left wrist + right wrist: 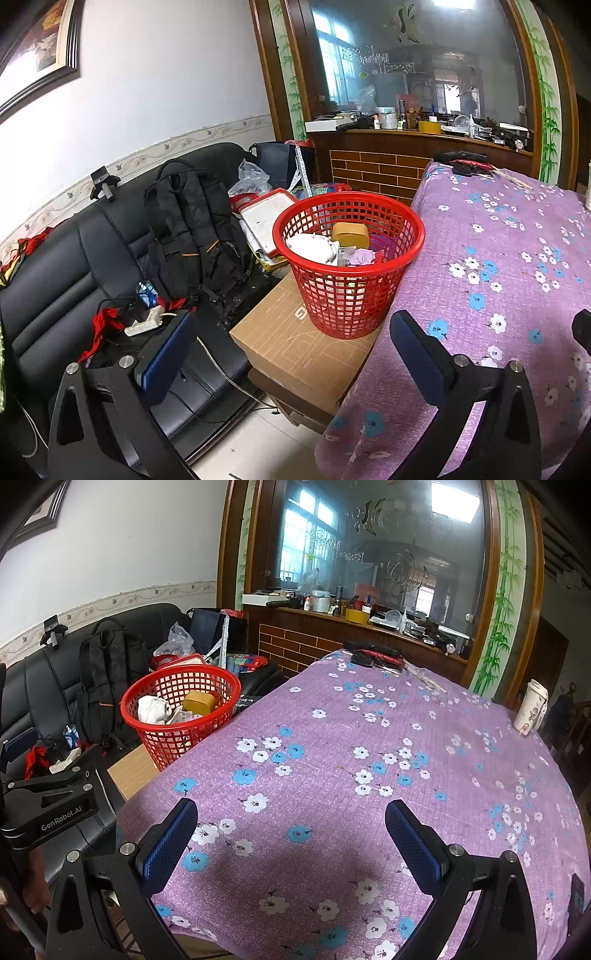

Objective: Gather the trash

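A red mesh basket (351,266) (181,712) stands on a cardboard box (295,354) beside the table. Inside it lie crumpled white paper (314,247), a tan box (350,235) and pink scraps. My left gripper (291,343) is open and empty, held in front of the basket, over the box and the table's left edge. My right gripper (291,834) is open and empty above the purple flowered tablecloth (369,738). A paper cup (532,707) stands at the table's far right edge.
A black sofa (74,288) on the left holds a black backpack (192,225), a power strip with cables, bags and a white tray. Dark items (373,655) lie at the table's far end. A cluttered wooden counter (351,624) with a glass partition stands behind.
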### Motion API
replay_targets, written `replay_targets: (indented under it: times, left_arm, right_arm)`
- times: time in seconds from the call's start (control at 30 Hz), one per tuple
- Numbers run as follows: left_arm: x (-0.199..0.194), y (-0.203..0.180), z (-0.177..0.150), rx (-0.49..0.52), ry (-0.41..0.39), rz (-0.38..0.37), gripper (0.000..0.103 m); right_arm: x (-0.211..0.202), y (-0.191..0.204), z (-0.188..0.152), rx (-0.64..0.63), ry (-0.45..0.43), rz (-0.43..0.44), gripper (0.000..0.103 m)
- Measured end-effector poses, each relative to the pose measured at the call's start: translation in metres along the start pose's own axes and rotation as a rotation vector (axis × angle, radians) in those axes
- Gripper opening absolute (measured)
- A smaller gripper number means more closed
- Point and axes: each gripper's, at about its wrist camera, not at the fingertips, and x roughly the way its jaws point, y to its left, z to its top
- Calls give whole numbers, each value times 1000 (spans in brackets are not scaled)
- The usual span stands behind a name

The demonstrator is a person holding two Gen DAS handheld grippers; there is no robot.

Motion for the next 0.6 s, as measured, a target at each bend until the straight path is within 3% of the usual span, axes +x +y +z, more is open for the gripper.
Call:
replay_targets:
  times: [0.6]
  left_arm:
    - [-1, -6, 3, 18, -10, -21, 103]
  right_arm:
    - [6, -12, -6, 32, 14, -11, 103]
